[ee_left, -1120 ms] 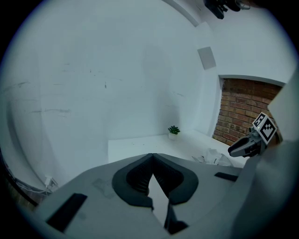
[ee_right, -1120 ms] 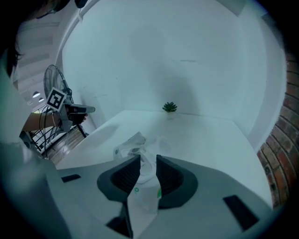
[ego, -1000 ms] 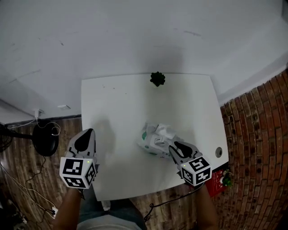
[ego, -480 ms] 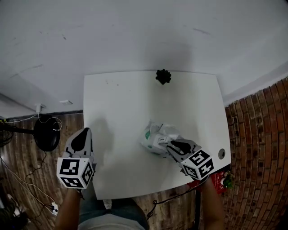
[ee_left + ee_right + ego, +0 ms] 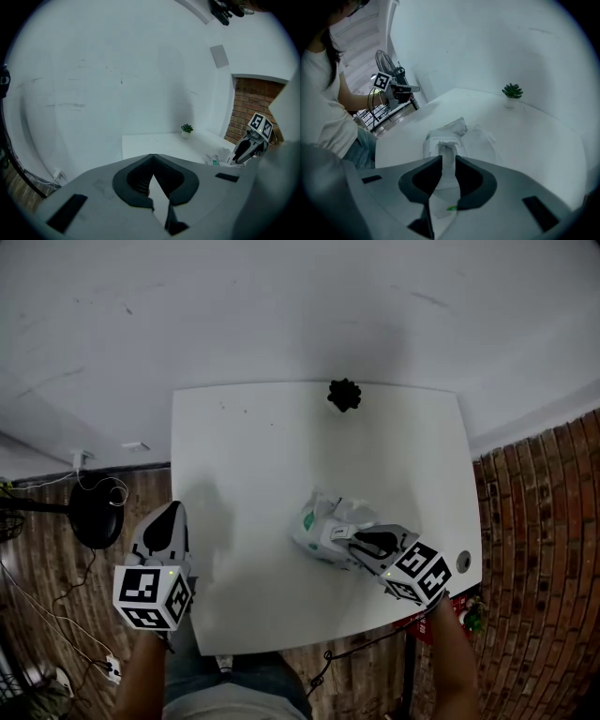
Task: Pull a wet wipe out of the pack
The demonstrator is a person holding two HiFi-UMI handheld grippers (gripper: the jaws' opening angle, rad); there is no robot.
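The wet wipe [image 5: 447, 153] stands as a narrow white strip out of the framed opening in the top of the pack [image 5: 478, 140], and the right tongs [image 5: 448, 165] are pinching it, their dark pads pressed in on either side of the strip. The pack [image 5: 319, 526] is soft and crumpled and lies on the white table [image 5: 253, 456], toward its near right part, with the right tongs [image 5: 359, 540] reaching into it from the person's side. How many wipes are inside cannot be seen; only this one shows at the mouth. The step in hand looks like the grip just before the pull: the wipe seems caught but barely drawn out. The next move likely calls for a steady draw up and away from the opening, and since nothing is holding the light pack down, it may lift along. The left tongs [image 5: 169, 517] hang off the table's left edge, well apart from the pack, pressed together on nothing [image 5: 152, 157]. A small potted plant [image 5: 344, 395] sits at the far edge.
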